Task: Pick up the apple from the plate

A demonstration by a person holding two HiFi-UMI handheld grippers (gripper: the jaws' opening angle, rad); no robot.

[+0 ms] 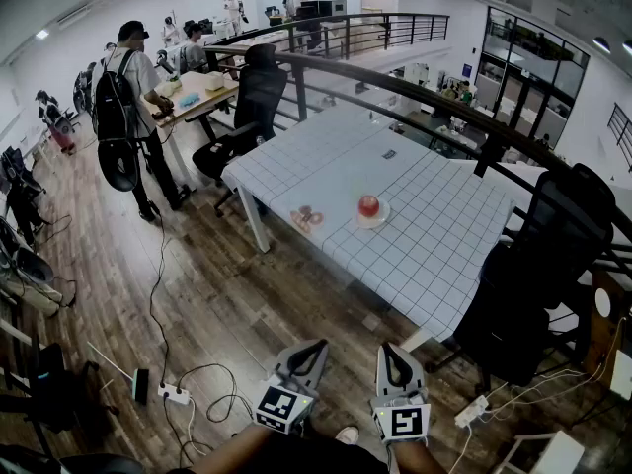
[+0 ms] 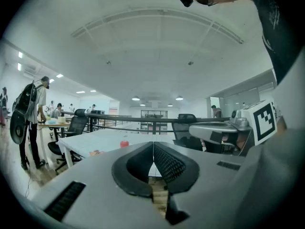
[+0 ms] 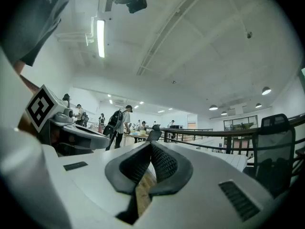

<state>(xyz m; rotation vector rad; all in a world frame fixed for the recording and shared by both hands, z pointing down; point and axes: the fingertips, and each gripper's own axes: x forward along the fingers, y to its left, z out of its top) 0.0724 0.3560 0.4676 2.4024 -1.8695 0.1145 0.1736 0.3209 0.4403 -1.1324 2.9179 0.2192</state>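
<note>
Left tongs (image 2: 153, 146) and right tongs (image 3: 150, 147) both closed and empty, well short of the apple (image 1: 368, 205).
I hold the pair low over the wooden floor (image 1: 217, 294), each with its jaws pressed together on nothing. The red apple sits on a small plate (image 1: 379, 222) toward the near edge of the checked worktop (image 1: 444, 245), well apart from both tongs. Near the plate lies a small pinkish thing (image 1: 306, 217), too blurred to name, perhaps food.
</note>
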